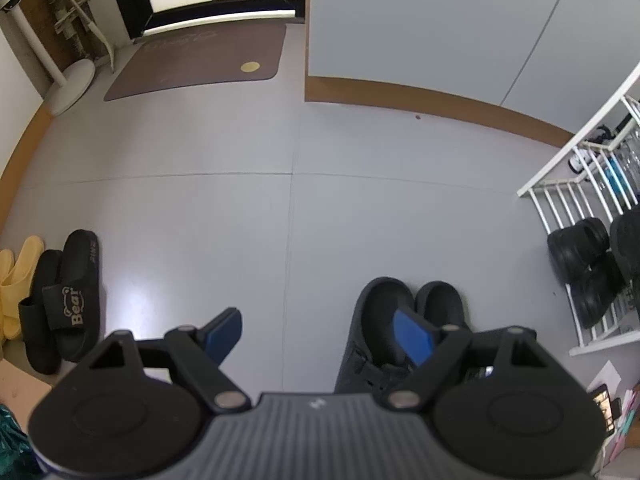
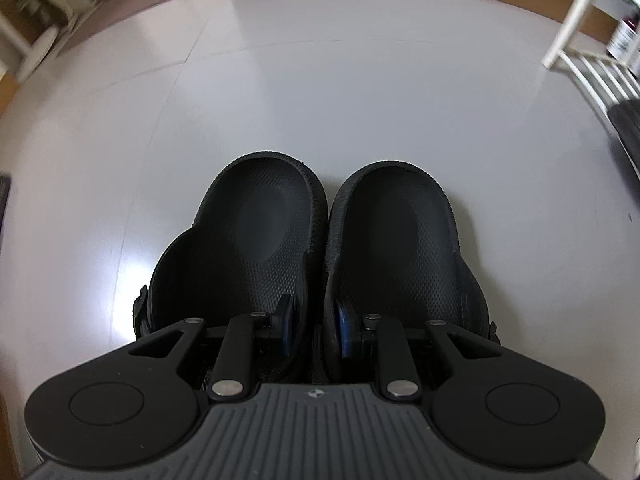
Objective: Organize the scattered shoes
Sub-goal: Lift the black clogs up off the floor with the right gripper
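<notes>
Blue-padded fingers of the right gripper (image 2: 314, 326) pinch the adjoining inner walls of two black clogs (image 2: 320, 240) side by side over grey floor (image 2: 320, 100). Left gripper (image 1: 320, 334) gapes wide, empty, beside them; black slides (image 1: 64, 304) lie well apart.

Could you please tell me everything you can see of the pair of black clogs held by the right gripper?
The pair of black clogs looks like moulded rubber or foam, matt, with a fine dimpled footbed and a smoother oval patch at each heel. Both are open-backed, side by side and touching, heels pointing away from the camera. The right gripper is shut on their two adjoining inner walls, one blue pad inside each clog. Behind them is the grey floor; whether the soles touch it cannot be told.
</notes>
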A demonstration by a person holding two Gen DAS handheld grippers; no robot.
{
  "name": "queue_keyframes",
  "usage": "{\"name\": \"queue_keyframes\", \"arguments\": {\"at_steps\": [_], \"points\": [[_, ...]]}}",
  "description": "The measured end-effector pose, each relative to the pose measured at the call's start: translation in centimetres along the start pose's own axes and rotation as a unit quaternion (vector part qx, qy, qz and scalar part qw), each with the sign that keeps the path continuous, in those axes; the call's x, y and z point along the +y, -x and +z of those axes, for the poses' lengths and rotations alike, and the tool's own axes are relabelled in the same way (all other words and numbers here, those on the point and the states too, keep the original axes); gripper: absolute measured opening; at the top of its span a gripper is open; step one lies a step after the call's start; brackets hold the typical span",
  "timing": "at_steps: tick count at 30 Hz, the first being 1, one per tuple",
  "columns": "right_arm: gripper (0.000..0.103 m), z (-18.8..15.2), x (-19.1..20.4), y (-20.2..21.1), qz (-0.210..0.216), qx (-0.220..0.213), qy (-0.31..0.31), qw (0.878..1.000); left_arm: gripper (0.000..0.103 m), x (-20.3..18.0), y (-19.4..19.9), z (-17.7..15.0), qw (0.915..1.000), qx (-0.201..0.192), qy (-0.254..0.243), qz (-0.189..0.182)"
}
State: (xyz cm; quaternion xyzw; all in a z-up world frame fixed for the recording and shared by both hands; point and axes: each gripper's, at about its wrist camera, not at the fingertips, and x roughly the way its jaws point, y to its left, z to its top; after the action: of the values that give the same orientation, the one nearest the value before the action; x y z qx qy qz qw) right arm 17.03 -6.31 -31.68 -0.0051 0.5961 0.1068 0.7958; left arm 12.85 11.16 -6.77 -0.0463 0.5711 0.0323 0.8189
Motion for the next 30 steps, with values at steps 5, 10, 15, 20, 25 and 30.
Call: {"name": "queue_keyframes", "arguments": {"at_steps": [5,10,15,20,25,30], "points": [[0.032,2.2,-0.2,-0.9,0.021,0.050,0.015,0.998,0.085,-0.3,0.1,-0.1,0.9998,0.006,0.002,-0.020],[0.037,4.5,1.3,-1.1,0.026,0.136,0.066,0.988,0.085,0.1,1.6,0.1,0.9990,-0.009,0.009,-0.044],[0.037,6.6,2.2,-2.0,0.018,0.211,0.067,0.975,0.086,0.4,2.4,0.1,0.9984,-0.018,0.011,-0.053],[0.037,7.4,2.0,-2.8,0.012,0.250,0.030,0.968,0.086,1.6,2.3,0.4,0.9979,-0.014,0.024,-0.059],[0.037,7.9,1.9,-3.5,0.012,0.283,-0.013,0.959,0.086,2.2,2.9,1.3,0.9986,-0.027,0.018,-0.043],[0.034,8.8,2.5,-3.4,-0.006,0.299,-0.036,0.953,0.086,2.6,2.2,1.5,0.9990,-0.019,0.016,-0.038]]}}
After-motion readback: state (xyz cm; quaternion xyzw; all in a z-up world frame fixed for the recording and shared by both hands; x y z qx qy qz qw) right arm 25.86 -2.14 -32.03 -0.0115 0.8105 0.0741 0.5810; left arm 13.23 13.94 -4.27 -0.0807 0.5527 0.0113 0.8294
